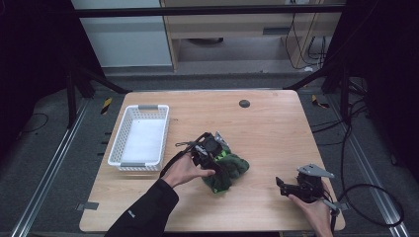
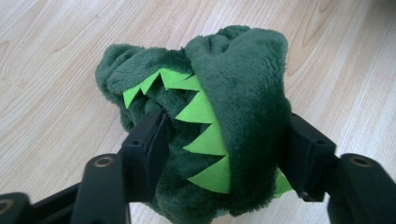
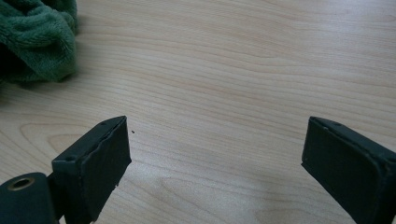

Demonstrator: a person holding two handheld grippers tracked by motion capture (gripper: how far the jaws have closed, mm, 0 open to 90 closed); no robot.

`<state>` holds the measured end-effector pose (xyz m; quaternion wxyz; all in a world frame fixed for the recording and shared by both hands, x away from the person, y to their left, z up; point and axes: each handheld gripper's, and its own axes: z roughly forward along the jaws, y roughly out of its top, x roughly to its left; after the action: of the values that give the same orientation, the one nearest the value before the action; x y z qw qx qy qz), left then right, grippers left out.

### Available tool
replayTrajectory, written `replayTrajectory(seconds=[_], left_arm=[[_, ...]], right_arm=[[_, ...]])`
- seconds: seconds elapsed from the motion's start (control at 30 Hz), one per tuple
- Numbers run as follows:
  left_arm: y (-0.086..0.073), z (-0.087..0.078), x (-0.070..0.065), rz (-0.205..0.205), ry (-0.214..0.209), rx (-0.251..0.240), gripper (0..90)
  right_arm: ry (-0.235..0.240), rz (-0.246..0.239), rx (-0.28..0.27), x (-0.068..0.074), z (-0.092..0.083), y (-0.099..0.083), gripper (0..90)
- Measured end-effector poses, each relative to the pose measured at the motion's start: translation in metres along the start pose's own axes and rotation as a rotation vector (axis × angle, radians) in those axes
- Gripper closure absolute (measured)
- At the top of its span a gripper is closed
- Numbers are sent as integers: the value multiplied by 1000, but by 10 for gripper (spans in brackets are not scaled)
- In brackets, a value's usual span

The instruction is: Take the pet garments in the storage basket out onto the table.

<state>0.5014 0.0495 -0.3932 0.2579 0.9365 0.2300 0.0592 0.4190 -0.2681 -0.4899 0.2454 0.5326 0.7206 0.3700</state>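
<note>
The left claw grips the green plush toy on the desk, probably bound for the white basket; the right claw waits open, near right.

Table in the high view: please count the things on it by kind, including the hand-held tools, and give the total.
Green plush toy: 1
White plastic basket: 1
Hand-held tools: 2, the left tool closed on the toy, the right tool open over bare wood
Total: 4
</note>
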Motion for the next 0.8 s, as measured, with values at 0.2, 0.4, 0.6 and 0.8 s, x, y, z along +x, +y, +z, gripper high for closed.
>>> replayTrajectory(seconds=[0.2,0.4,0.6,0.8], left_arm=[[-3,-5,-6,35,-1,-24,292],[-7,-15,-9,46,19,-55,249],[-17,-28,-10,37,22,-105,230],[-37,-42,-8,6,58,-161,223]], right_arm=[[-1,-1,-1,0,0,0,77],[-2,-1,-2,0,0,0,76],[-1,1,-4,-1,-1,0,75],[-4,3,-5,-1,-1,0,73]])
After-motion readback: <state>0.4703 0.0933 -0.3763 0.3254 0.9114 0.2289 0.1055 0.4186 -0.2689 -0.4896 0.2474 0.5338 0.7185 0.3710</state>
